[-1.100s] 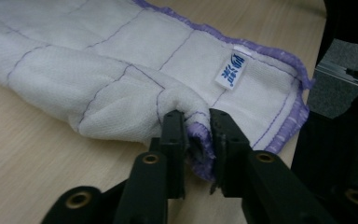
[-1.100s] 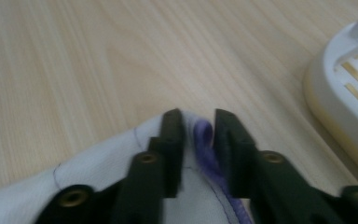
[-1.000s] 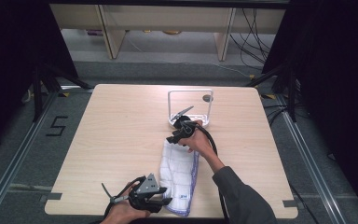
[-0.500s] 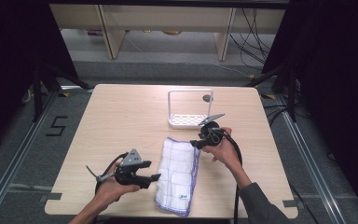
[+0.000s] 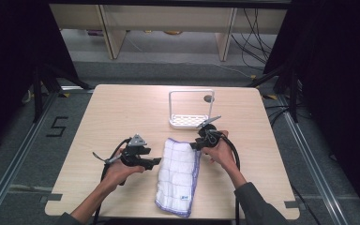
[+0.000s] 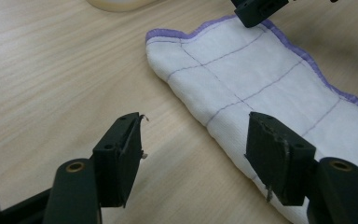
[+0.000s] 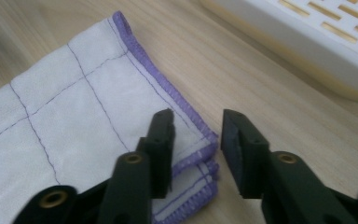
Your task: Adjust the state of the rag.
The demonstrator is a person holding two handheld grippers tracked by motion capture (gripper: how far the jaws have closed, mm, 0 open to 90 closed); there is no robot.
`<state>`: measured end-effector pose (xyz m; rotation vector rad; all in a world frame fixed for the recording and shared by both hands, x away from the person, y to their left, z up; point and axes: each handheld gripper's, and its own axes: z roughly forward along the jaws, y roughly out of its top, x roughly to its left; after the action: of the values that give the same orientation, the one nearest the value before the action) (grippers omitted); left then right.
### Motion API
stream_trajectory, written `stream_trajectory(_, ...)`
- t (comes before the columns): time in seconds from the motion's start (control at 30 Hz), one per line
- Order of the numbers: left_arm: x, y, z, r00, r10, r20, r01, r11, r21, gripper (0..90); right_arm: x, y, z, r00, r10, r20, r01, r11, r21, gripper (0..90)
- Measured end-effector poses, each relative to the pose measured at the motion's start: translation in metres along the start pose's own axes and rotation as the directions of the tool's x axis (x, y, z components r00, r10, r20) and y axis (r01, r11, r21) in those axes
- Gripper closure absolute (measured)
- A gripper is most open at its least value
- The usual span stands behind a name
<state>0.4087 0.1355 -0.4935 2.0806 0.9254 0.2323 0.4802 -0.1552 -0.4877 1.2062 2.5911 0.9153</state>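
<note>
A folded white towel point(image 5: 178, 176) with purple stitching lies lengthwise on the table's near middle. My left gripper point(image 5: 155, 161) is just off its left edge, open wide; in the left gripper view point(image 6: 196, 154) its right jaw hangs over the towel's point(image 6: 261, 84) edge and its left jaw over bare wood. My right gripper point(image 5: 194, 146) is at the towel's far right corner. In the right gripper view point(image 7: 196, 140) it is open by a narrow gap, and the layered purple corner of the towel point(image 7: 74, 107) lies below the gap, ungripped.
A white slotted rack point(image 5: 191, 108) with an upright frame stands just beyond the towel, close to my right gripper; its base point(image 7: 307, 37) runs along the top of the right gripper view. A small dark round thing point(image 5: 209, 99) sits behind it. Bare wood point(image 5: 112, 117) spreads left.
My left gripper moved forward from the near table edge to the towel's left side. My right gripper went from the towel's far end out to the right, then settled at the far right corner.
</note>
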Motion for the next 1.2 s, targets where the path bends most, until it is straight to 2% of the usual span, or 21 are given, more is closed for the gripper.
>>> stream_trajectory(0.13,0.001,0.001,0.002,0.9999,-0.01,-0.008,0.01,0.9999,-0.001,35.3,0.0,-0.001,0.003,0.9991,-0.024,-0.034,0.023,0.999,-0.022,82.9)
stream_trajectory(0.17,0.002,0.001,0.002,0.9999,-0.012,-0.002,0.012,0.9999,0.003,35.4,0.001,0.0,0.002,0.9991,-0.026,-0.035,0.026,1.0,-0.002,87.4)
stream_trajectory(0.2,0.002,0.001,0.003,1.0,-0.009,-0.001,0.009,0.9999,0.007,35.4,0.002,-0.001,0.002,0.9987,-0.023,-0.046,0.022,1.0,-0.022,89.4)
stream_trajectory(0.27,0.002,0.001,0.003,1.0,-0.007,0.003,0.007,0.9999,0.01,35.5,0.003,0.0,-0.001,0.9982,-0.047,-0.037,0.046,0.999,-0.025,90.0)
stream_trajectory(0.37,0.002,0.001,0.002,0.9999,-0.017,-0.003,0.017,0.9999,0.002,35.7,0.005,0.002,-0.007,0.9985,-0.024,-0.049,0.023,0.999,-0.024,90.0)
stream_trajectory(0.4,0.003,0.001,0.002,0.9999,-0.013,-0.005,0.013,0.9999,0.004,35.9,0.005,0.002,-0.007,0.9989,-0.038,-0.027,0.036,0.997,-0.064,89.7)
stream_trajectory(0.47,0.004,0.001,0.001,0.9999,-0.015,-0.007,0.015,0.9999,0.003,36.0,0.006,0.002,-0.01,0.9995,-0.032,0.0,0.032,0.998,-0.047,81.2)
stream_trajectory(0.5,0.004,0.001,0.001,0.9999,-0.015,-0.007,0.015,0.9999,0.003,36.1,0.006,0.002,-0.01,0.9995,-0.032,0.0,0.032,0.998,-0.047,81.2)
stream_trajectory(0.53,0.005,0.001,0.0,0.9995,-0.029,-0.007,0.029,0.9996,-0.001,36.0,0.008,0.002,-0.011,0.9997,-0.003,0.024,0.004,1.0,-0.016,73.1)
stream_trajectory(0.6,0.006,0.001,-0.001,0.9996,-0.025,-0.013,0.025,0.9997,-0.003,36.0,0.008,0.0,-0.009,0.999,0.016,0.04,-0.016,1.0,0.004,70.3)
stream_trajectory(0.63,0.006,0.001,-0.001,0.9995,-0.029,-0.015,0.029,0.9996,-0.007,36.0,0.008,-0.002,-0.008,0.9993,0.02,0.032,-0.02,1.0,0.001,68.7)
stream_trajectory(0.67,0.007,0.001,-0.001,0.9994,-0.034,-0.011,0.034,0.9994,-0.008,36.0,0.008,-0.003,-0.007,0.9992,0.031,0.027,-0.031,0.999,0.01,68.7)
stream_trajectory(0.73,0.007,0.001,-0.002,0.9993,-0.035,-0.016,0.034,0.9994,-0.009,36.1,0.007,-0.006,-0.005,0.9991,0.018,0.037,-0.019,1.0,0.01,73.8)
stream_trajectory(0.77,0.007,0.001,-0.002,0.9994,-0.033,-0.009,0.033,0.9994,-0.006,36.1,0.009,-0.006,-0.004,0.9995,0.024,0.02,-0.024,1.0,0.014,76.7)
stream_trajectory(0.8,0.007,0.002,-0.002,0.9995,-0.03,-0.009,0.03,0.9995,-0.005,36.1,0.009,-0.007,-0.001,0.9993,0.022,0.032,-0.022,1.0,0.002,80.9)
stream_trajectory(0.83,0.007,0.002,-0.002,0.9995,-0.03,-0.009,0.03,0.9995,-0.005,36.1,0.009,-0.007,-0.001,0.9993,0.022,0.032,-0.022,1.0,0.002,80.9)
stream_trajectory(0.87,0.007,0.002,-0.003,0.9995,-0.029,-0.012,0.029,0.9996,-0.005,36.1,0.007,-0.007,-0.001,0.9999,0.003,0.01,-0.003,1.0,0.008,86.6)
stream_trajectory(0.93,0.007,0.002,-0.003,0.9995,-0.028,-0.017,0.028,0.9996,-0.009,36.2,0.009,-0.007,-0.002,0.9999,0.005,-0.015,-0.005,1.0,0.01,88.3)
stream_trajectory(1.0,0.008,0.002,-0.003,0.9992,-0.036,-0.017,0.036,0.9993,-0.011,36.2,0.009,-0.006,-0.003,0.9999,-0.009,0.015,0.009,1.0,-0.006,88.9)
stream_trajectory(1.03,0.009,0.002,-0.004,0.9993,-0.036,-0.011,0.036,0.9993,-0.009,36.2,0.011,-0.006,-0.006,1.0,-0.009,0.002,0.009,1.0,-0.01,89.0)
stream_trajectory(1.2,0.011,0.002,-0.006,0.999,-0.04,-0.022,0.04,0.9991,-0.015,36.2,0.017,-0.003,-0.03,0.9995,-0.029,0.008,0.03,0.998,-0.055,89.0)
